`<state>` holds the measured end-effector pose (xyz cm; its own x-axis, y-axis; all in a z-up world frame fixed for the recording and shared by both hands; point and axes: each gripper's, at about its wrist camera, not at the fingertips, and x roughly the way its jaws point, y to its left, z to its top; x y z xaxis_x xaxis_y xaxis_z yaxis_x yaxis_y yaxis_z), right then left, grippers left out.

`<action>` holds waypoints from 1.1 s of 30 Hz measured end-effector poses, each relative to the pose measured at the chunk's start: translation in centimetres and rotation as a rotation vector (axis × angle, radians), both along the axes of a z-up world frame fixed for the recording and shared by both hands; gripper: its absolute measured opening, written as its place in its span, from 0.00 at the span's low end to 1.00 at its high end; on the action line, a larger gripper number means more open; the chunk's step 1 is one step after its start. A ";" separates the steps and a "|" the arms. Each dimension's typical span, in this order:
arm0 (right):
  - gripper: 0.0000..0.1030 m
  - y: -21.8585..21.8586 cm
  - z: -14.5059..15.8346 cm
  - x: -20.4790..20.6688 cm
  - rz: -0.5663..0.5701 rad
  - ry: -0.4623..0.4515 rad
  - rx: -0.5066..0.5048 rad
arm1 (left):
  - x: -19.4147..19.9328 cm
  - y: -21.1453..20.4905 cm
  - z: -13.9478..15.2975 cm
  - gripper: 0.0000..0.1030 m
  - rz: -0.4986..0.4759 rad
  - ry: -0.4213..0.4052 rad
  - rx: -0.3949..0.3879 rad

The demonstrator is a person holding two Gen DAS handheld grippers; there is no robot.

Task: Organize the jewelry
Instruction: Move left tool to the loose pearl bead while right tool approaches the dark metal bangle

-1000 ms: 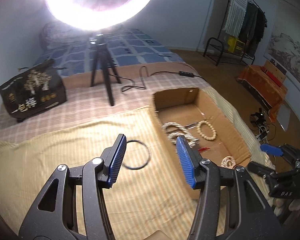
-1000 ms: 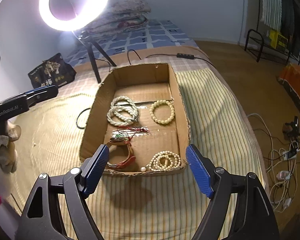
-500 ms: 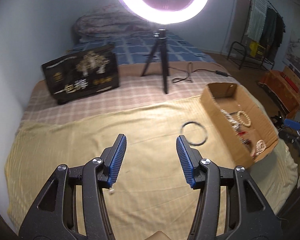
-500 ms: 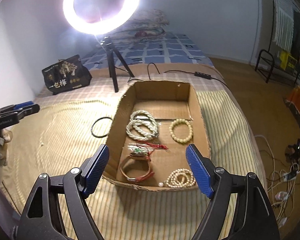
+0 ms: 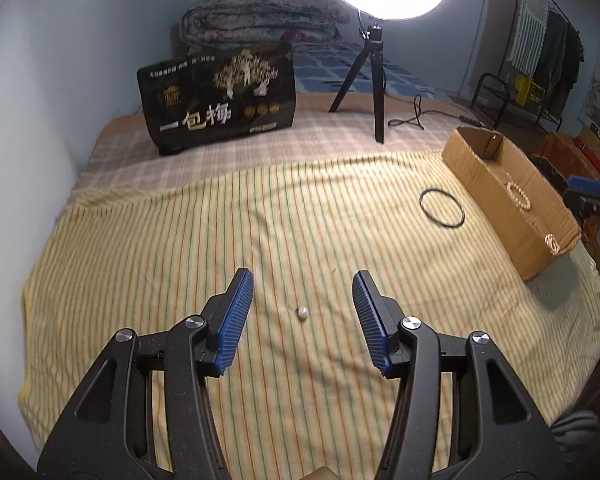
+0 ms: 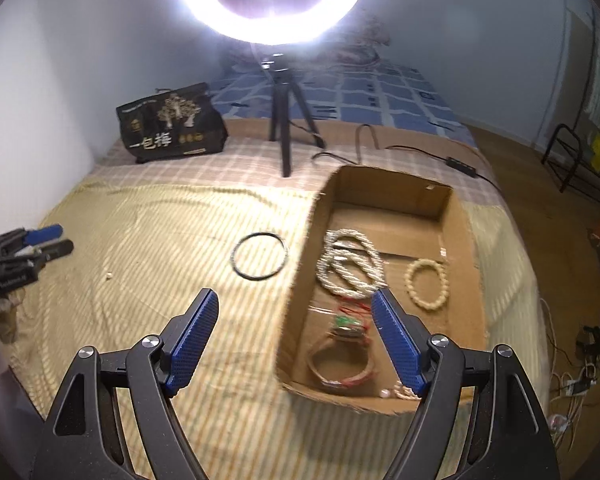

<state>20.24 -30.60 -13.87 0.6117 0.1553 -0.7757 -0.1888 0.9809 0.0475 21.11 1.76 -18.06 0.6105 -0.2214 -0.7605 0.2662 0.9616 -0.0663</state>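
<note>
White and tiny, the bead [image 5: 302, 312] lies on the striped sheet [image 5: 180, 248], just ahead of your left tongs [image 5: 303, 285], which are part open and hold nothing. Bring them straight down so the bead sits between the pads, then close slowly; it looks round and may roll away. Your right tongs [image 6: 296, 308] are wide open and empty, above the near edge of the box [image 6: 296, 300]. The black ring [image 6: 259, 255] lies on the sheet beside the box, so that one can go in next
</note>
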 end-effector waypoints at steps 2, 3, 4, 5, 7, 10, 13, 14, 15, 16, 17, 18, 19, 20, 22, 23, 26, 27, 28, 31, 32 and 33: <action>0.76 0.9 -0.3 0.5 0.020 0.008 -0.002 | -0.2 0.1 -0.8 0.51 -0.011 0.012 -0.008; 0.76 1.3 -0.5 0.7 0.028 0.011 -0.007 | -0.3 0.1 -1.3 0.45 -0.018 0.017 -0.007; 0.73 1.9 -0.7 0.9 0.040 0.015 -0.010 | -0.3 0.1 -1.7 0.42 -0.023 0.023 -0.004; 0.70 2.3 -1.0 1.1 0.050 0.022 -0.010 | -0.3 -0.1 -2.1 0.39 -0.029 0.030 0.002; 0.60 3.0 -1.5 1.6 0.064 0.044 -0.005 | -0.3 -0.3 -2.8 0.38 -0.042 0.035 0.009; 0.49 4.1 -2.5 2.4 0.082 0.076 0.001 | -0.1 -0.6 -3.6 0.34 -0.059 0.044 0.002; 0.40 5.2 -3.4 3.0 0.102 0.111 0.016 | 0.4 -0.8 -4.3 0.30 -0.066 0.055 0.007; 0.39 5.5 -3.7 3.2 0.106 0.120 0.018 | 0.5 -0.8 -4.5 0.30 -0.067 0.059 0.004; 0.38 5.7 -4.0 3.3 0.108 0.128 0.019 | 0.7 -0.8 -4.8 0.30 -0.067 0.064 0.001; 0.34 5.9 -4.2 3.4 0.108 0.133 0.020 | 0.8 -0.9 -5.0 0.29 -0.066 0.069 -0.002; 0.32 6.2 -4.6 3.7 0.109 0.146 0.025 | 0.9 -0.8 -5.2 0.27 -0.065 0.074 -0.006; 0.29 6.4 -4.9 4.0 0.109 0.156 0.030 | 1.1 -0.8 -5.5 0.26 -0.062 0.079 -0.009; 0.28 6.4 -5.1 4.1 0.109 0.163 0.033 | 1.2 -0.8 -5.7 0.26 -0.059 0.084 -0.012; 0.28 6.6 -5.4 4.3 0.106 0.170 0.035 | 1.3 -0.7 -5.9 0.26 -0.057 0.086 -0.013; 0.26 6.9 -5.9 4.8 0.101 0.182 0.034 | 1.6 -0.7 -6.4 0.26 -0.054 0.094 -0.013; 0.25 7.1 -6.2 5.1 0.099 0.191 0.038 | 1.7 -0.7 -6.5 0.26 -0.053 0.097 -0.016; 0.22 7.4 -6.7 5.8 0.086 0.209 0.048 | 1.9 -0.6 -6.9 0.26 -0.046 0.103 -0.019; 0.22 7.6 -6.9 6.1 0.080 0.213 0.047 | 2.0 -0.5 -7.0 0.26 -0.044 0.105 -0.019; 0.22 7.7 -7.0 6.3 0.077 0.216 0.047 | 2.1 -0.5 -7.1 0.26 -0.043 0.106 -0.020; 0.22 8.1 -7.4 7.0 0.070 0.225 0.043 | 2.2 -0.4 -7.4 0.26 -0.038 0.106 -0.020; 0.22 8.3 -7.6 7.2 0.069 0.227 0.038 | 2.3 -0.3 -7.5 0.26 -0.035 0.106 -0.020; 0.22 8.4 -7.7 7.3 0.069 0.229 0.033 | 2.3 -0.3 -7.6 0.26 -0.034 0.106 -0.021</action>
